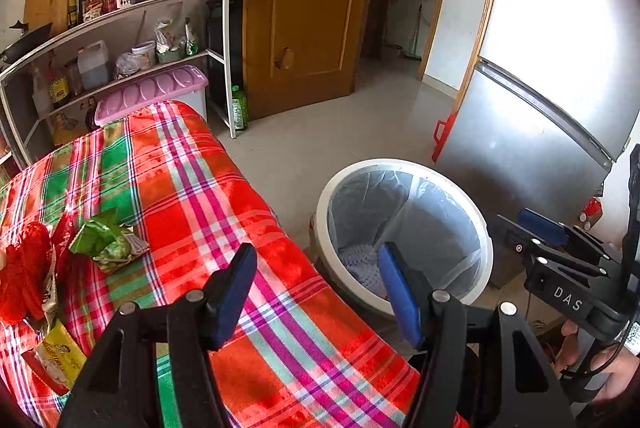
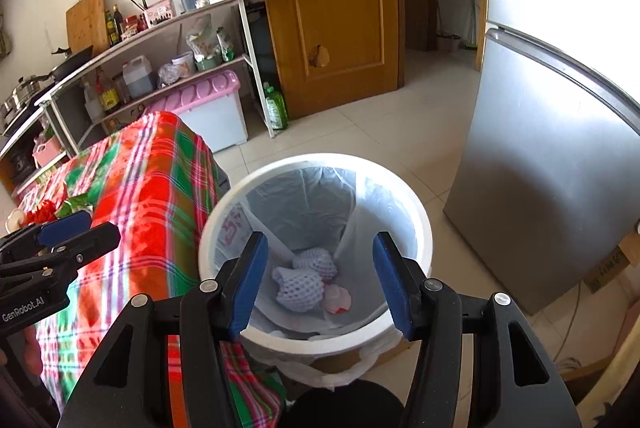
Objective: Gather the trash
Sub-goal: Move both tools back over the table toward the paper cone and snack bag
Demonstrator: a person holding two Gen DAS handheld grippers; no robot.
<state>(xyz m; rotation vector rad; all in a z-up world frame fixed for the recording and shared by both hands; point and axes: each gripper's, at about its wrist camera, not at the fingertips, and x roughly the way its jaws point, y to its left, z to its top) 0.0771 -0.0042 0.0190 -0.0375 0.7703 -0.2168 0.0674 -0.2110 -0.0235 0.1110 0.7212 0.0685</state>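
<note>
A white trash bin (image 2: pixel 420 220) with a clear liner stands on the floor beside the table; it also shows in the left wrist view (image 1: pixel 486 228). Inside lie foam fruit nets (image 2: pixel 300 286) and a pale crumpled scrap (image 2: pixel 338 300). My right gripper (image 2: pixel 320 280) is open and empty, right above the bin mouth. My left gripper (image 1: pixel 316 292) is open and empty over the table's near edge. On the plaid tablecloth (image 1: pixel 224 187) lie a green wrapper (image 1: pixel 106 240), red wrappers (image 1: pixel 24 268) and a yellow packet (image 1: pixel 60 356), left of the left gripper.
A metal shelf rack (image 1: pixel 120 11) with bottles, a kettle and a pink-lidded box (image 1: pixel 152 91) stands behind the table. A wooden door (image 1: pixel 312 7) is at the back. A silver fridge (image 1: pixel 540 99) stands right of the bin. Tiled floor (image 1: pixel 340 131) lies between.
</note>
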